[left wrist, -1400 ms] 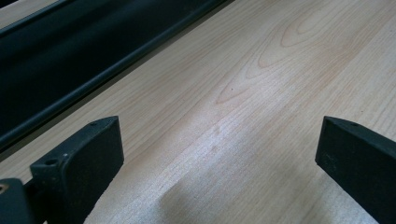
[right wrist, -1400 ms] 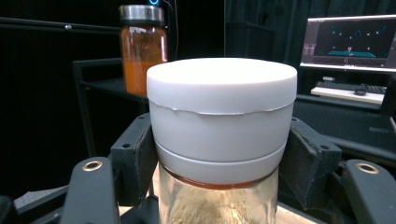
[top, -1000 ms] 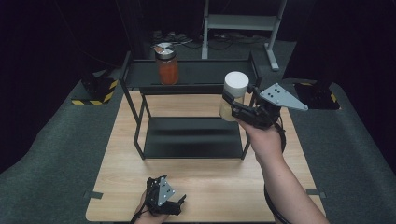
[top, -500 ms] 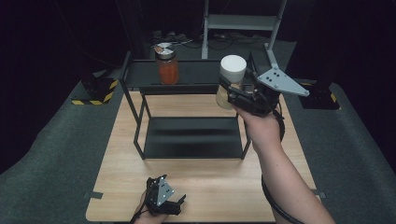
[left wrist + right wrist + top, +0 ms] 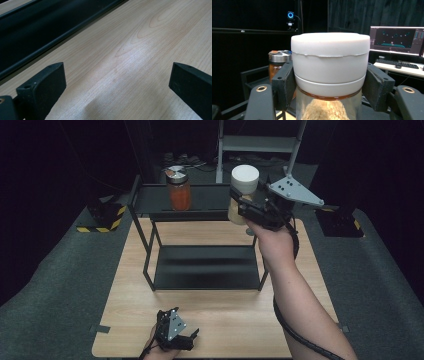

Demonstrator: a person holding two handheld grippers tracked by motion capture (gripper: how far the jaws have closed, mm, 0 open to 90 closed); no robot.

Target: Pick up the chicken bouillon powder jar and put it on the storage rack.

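Observation:
My right gripper [image 5: 241, 206] is shut on a glass jar with a white lid [image 5: 244, 181] and pale grainy contents, held upright in the air beside the right end of the black rack's top shelf [image 5: 210, 200]. In the right gripper view the jar [image 5: 329, 67] is clamped between both pads just under its lid. A second jar with orange contents and a metal lid [image 5: 179, 188] stands on the top shelf's left part, also seen behind the held jar [image 5: 277, 62]. My left gripper [image 5: 181, 340] rests low at the table's near edge, jaws wide apart over bare wood [image 5: 120, 72].
The black two-tier rack's lower shelf [image 5: 205, 267] lies bare on the light wooden table [image 5: 225, 320]. Dark carpet surrounds the table. A monitor [image 5: 397, 40] and keyboard sit on a desk far behind. A yellow-black striped block [image 5: 102, 217] lies left on the floor.
My right hand has lifted the white-lidded jar up and away, toward the top shelf's level. The left gripper has stayed still.

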